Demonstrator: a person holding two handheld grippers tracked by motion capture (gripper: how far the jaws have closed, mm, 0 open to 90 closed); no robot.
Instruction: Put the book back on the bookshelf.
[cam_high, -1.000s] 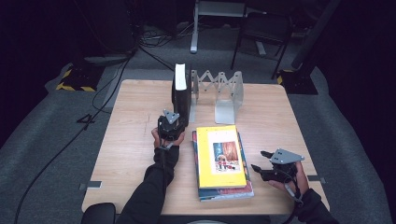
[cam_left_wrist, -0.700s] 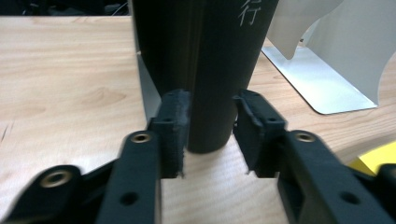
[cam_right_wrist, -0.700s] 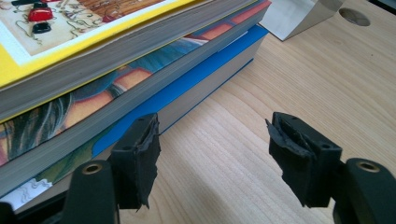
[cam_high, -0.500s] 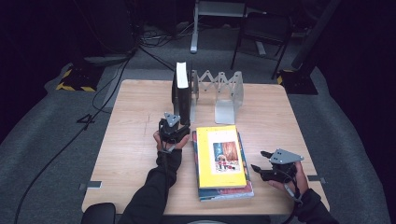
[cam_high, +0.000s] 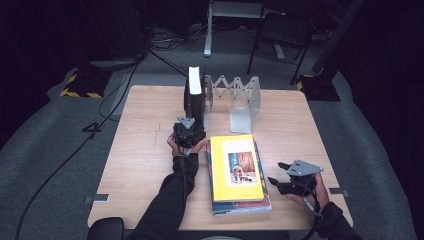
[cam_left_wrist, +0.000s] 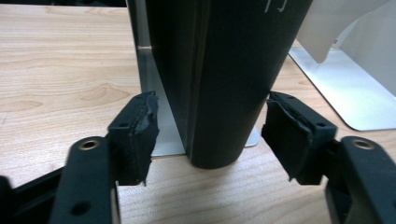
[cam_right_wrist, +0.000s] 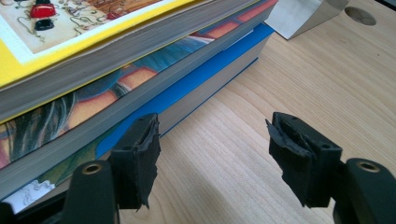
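The black book (cam_high: 194, 96) stands upright on the counter (cam_high: 140, 150), its spine facing the left tool (cam_high: 188, 135) and its long axis vertical, against the metal bookend rack (cam_high: 235, 100). The left tool's jaws have just been opening; they now straddle the book's spine (cam_left_wrist: 219, 93), with a clear gap at each pad, so nothing is gripped. Just right of the black book's foot lies the stack of books (cam_high: 237, 172), yellow one on top. The right tool (cam_high: 282, 182) is also open and empty, beside the stack's right edge (cam_right_wrist: 140, 88), and is likely the nearer hand to take the next volume.
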